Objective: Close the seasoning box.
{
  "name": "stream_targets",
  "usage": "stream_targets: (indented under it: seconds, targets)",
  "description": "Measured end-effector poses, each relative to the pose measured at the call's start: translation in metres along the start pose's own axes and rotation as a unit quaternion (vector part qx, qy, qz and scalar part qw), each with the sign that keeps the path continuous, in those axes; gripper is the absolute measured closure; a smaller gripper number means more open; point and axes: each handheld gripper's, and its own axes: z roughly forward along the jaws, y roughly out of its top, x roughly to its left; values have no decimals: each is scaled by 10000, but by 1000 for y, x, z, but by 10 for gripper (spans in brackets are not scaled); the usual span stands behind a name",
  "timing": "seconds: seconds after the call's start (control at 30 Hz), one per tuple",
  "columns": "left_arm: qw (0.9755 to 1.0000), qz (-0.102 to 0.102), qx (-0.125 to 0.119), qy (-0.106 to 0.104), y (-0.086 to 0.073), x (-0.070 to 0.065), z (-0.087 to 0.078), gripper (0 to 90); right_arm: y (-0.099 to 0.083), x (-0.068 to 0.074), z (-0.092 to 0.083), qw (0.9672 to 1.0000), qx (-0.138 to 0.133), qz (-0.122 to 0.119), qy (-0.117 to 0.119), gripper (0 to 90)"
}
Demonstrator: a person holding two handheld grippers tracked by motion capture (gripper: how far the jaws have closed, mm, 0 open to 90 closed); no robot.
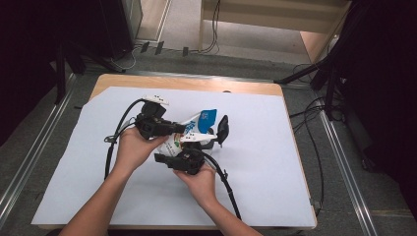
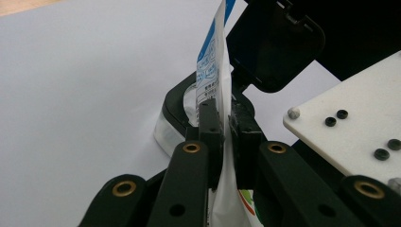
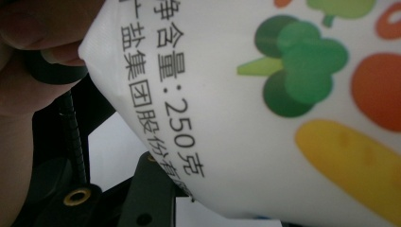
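A: Where is the white plastic pouch (image 1: 189,132) with blue print and vegetable drawings?

B: Centre of the high view, above the white sheet on the bench (image 1: 255,162), between both hands.

A: The fingers?

B: The left gripper (image 2: 226,125) pinches its thin edge. The right gripper (image 1: 183,160) sits against it; its grip I cannot tell.

A: Any writing?

B: "250" among Chinese characters.

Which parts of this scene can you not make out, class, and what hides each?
- Container contents: left gripper view, pouch in front.
- Right gripper jaws' grip: right gripper view, pouch too close.
- Pouch print: high view, too small.
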Motion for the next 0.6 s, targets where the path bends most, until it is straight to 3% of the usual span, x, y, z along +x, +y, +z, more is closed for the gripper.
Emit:
stream_targets:
  seconds: [0.23,0.6]
  targets:
    - [9999,-85,-20,-66,0,3,-1,859,1,1,0,10000,-43,3,51,701]
    - [9999,-10,-63,-80,0,2,-1,830,2,-2,-1,9994,-148,191,266,714]
